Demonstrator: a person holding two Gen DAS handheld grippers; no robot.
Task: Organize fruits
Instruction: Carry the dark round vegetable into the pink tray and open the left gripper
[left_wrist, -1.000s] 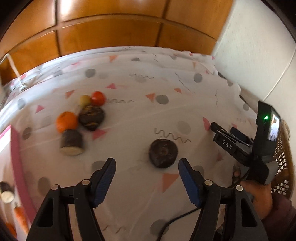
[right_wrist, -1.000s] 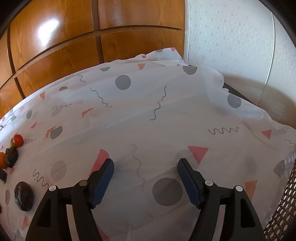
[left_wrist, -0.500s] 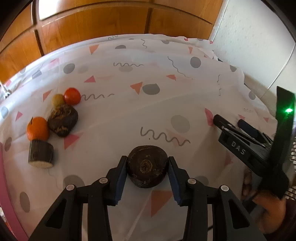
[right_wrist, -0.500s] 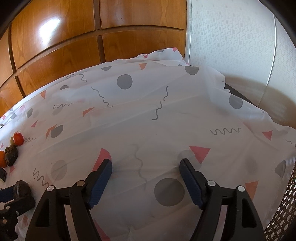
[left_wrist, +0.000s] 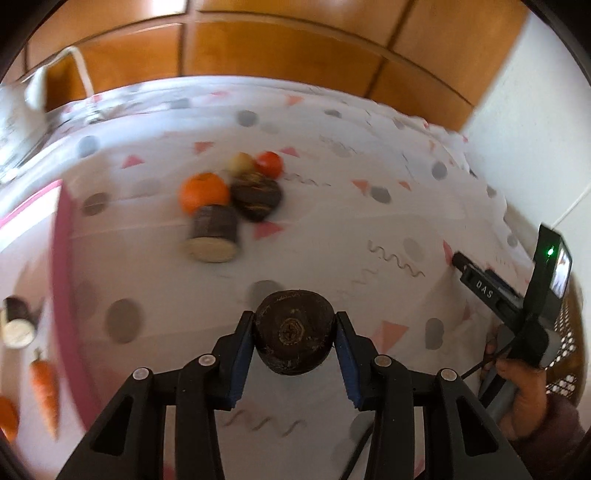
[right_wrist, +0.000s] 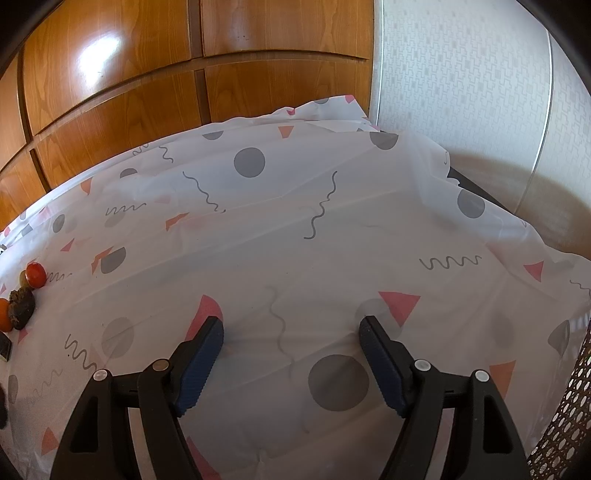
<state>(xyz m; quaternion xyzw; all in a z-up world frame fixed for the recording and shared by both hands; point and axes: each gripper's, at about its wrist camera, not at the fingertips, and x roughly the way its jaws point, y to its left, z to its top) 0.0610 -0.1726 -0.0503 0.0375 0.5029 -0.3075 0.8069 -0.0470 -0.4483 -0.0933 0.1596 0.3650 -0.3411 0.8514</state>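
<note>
While pinched between both blue pads of the left gripper (left_wrist: 294, 338), the dark round beet (left_wrist: 293, 336) sits at 6 o'clock in the left wrist view, above the patterned cloth (left_wrist: 332, 221). At 11 o'clock: orange (left_wrist: 203, 192), tomato (left_wrist: 269, 163), second beet (left_wrist: 256, 195). Right gripper (right_wrist: 291, 338) spread, nothing between its jaws.

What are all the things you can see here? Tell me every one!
Dark round fruit: 1, dark brown, between the left claw's pads.
Orange: 1, orange, on the cloth.
Second dark fruit: 1, brown, beside the orange.
Red fruit: 1, red, behind it.
Yellowish fruit: 1, next to the red one.
Cut dark piece: 1, pale cut face.
Carrot: 1, orange, left edge.
Tablecloth: 1, white, patterned.
Left claw: shut on the fruit.
Right claw: open, empty.
Hand: 1, holding the right claw.
</note>
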